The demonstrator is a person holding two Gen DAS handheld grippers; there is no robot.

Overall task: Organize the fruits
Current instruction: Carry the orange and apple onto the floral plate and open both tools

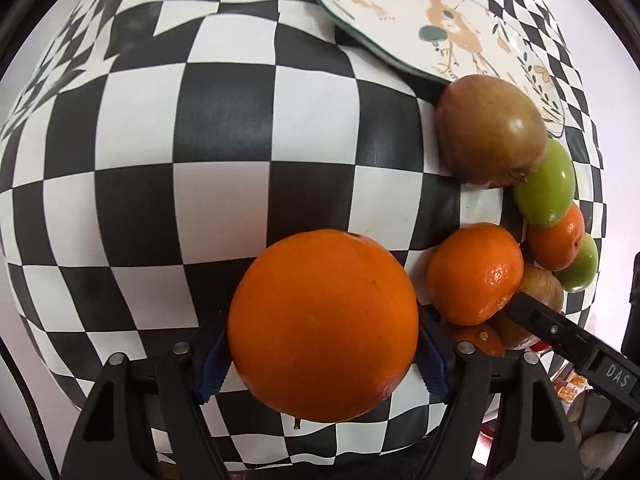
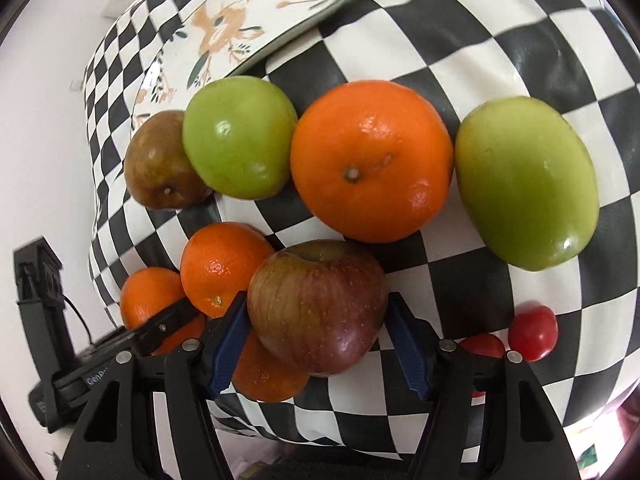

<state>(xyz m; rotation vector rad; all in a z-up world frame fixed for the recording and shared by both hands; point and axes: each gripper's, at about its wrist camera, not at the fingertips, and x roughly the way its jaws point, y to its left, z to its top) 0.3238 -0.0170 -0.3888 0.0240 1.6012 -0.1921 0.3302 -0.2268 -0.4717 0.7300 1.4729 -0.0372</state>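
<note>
My left gripper is shut on a large orange, held just above the checkered table. My right gripper is shut on a red apple. Its finger shows at the right of the left wrist view. A painted plate lies at the far side; it also shows in the right wrist view. Beside it lie a brown fruit, a green fruit, a mandarin and another green fruit.
More mandarins lie left of the apple. Two cherry tomatoes lie at the right near the table's front edge. The black and white checkered cloth covers the table. A black stand is off the left edge.
</note>
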